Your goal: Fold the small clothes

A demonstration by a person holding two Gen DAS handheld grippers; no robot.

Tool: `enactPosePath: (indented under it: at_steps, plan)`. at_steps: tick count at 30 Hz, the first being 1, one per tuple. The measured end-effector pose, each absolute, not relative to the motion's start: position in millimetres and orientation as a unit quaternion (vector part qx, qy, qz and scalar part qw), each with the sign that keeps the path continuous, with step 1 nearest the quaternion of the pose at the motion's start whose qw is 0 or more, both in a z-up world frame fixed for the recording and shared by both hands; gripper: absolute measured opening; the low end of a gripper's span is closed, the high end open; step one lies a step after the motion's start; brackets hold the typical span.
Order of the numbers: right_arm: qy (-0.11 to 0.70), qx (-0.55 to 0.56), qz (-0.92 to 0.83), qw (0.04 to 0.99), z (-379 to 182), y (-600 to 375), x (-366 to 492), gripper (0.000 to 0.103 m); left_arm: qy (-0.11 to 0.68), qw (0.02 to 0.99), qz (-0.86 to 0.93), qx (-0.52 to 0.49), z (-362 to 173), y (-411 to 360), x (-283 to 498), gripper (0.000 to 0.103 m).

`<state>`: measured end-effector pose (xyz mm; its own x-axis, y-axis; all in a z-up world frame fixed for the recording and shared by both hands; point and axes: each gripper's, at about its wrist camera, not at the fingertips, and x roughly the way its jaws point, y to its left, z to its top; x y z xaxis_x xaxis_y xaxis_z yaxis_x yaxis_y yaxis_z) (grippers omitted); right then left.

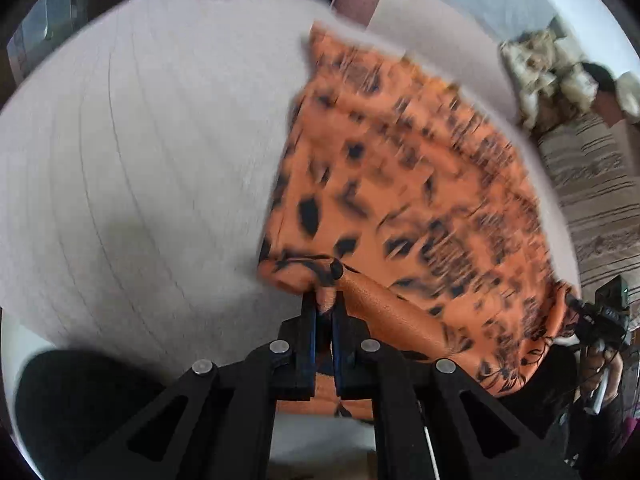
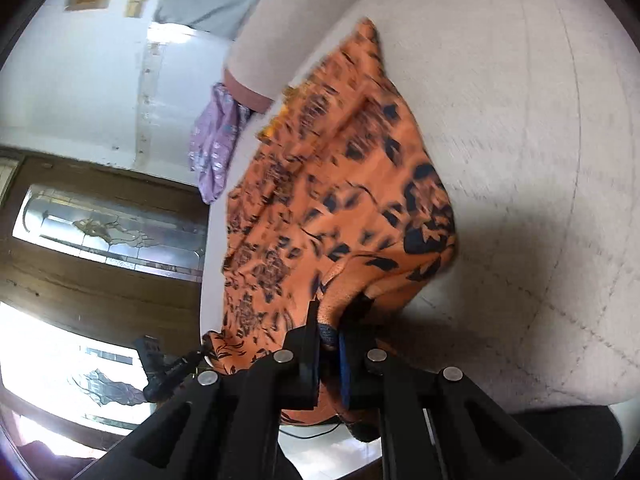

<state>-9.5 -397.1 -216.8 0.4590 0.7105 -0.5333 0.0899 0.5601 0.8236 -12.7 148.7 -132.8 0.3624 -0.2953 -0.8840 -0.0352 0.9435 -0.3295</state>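
We are pinching the orange black-patterned cloth [image 1: 400,184] in both the left gripper [image 1: 325,300] and right gripper [image 2: 329,320], its thin fabric draping rumpled across the beige quilted surface [image 1: 140,140].

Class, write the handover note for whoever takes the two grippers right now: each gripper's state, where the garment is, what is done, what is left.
Left gripper: shut on a corner of the orange patterned garment.
Right gripper: shut on another corner of it.
Garment: partly spread on the beige quilted surface, near edge lifted between both grippers.
Lilac cloth hangs at the surface's edge, untouched.
Done: both corners gripped.
Left: probably carry the held edge over to fold, smooth, release.
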Motion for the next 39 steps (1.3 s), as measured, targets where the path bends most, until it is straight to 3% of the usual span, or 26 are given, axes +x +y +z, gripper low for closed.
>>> enactPosePath:
  at_steps: [3,6,11,12,13,14,15,16,17,18,23,28,34,39]
  plan:
    - [0.483,0.431,0.213,0.732,-224.7,-396.4,-4.1,0.009,0.554,0.815,-0.094,-0.141,-124.9,147.1,-3.3,0.006]
    - [0.47,0.42,0.233,0.741,-203.6,-399.6,25.5,0.009,0.511,0.838,-0.128,-0.143,-82.3,139.7,38.7,0.006]
    - [0.356,0.443,0.245,0.785,-133.9,-429.2,118.4,0.008,0.406,0.895,-0.101,-0.155,-18.0,138.2,143.6,0.01]
    - [0.336,0.45,0.229,0.795,-126.7,-437.0,138.2,0.009,0.394,0.902,-0.086,-0.156,-18.1,137.3,158.3,0.018]
    - [0.321,0.456,0.206,0.804,-125.4,-444.3,156.2,0.009,0.384,0.911,-0.049,-0.145,-27.1,137.0,184.9,0.062]
    - [0.316,0.469,0.177,0.806,-131.9,-451.4,173.6,0.009,0.405,0.905,-0.009,-0.13,-48.3,136.9,214.8,0.087]
    - [0.322,0.48,0.155,0.801,-142.5,-456.0,187.2,0.018,0.428,0.896,0.015,-0.119,-62.6,142.1,227.5,0.099]
    - [0.339,0.493,0.132,0.79,-160.2,-458.7,200.5,0.044,0.464,0.879,0.035,-0.106,-88.6,144.0,248.3,0.097]
    - [0.353,0.498,0.115,0.784,-170.6,-456.1,205.6,0.063,0.496,0.86,0.045,-0.112,-108.1,148.4,258.5,0.095]
    - [0.378,0.493,0.085,0.779,-185.9,-452.2,204.1,0.073,0.508,0.852,0.046,-0.122,-115.5,151.7,260.6,0.094]
    - [0.379,0.418,0.075,0.822,-183.0,-431.7,147.5,0.073,0.434,0.884,0.048,-0.168,-91.5,176.8,205.1,0.094]
    - [0.413,0.39,0.071,0.82,-190.1,-417.5,92.5,0.073,0.456,0.872,-0.005,-0.177,-96.6,166.4,155.0,0.094]
    - [0.438,0.439,0.107,0.777,-214.6,-376.3,81.1,0.074,0.491,0.856,-0.037,-0.158,-127.5,122.7,129.2,0.094]
    - [0.399,0.531,0.042,0.747,-222.5,-387.6,103.4,0.077,0.479,0.856,0.031,-0.192,-135.6,117.5,158.2,0.097]
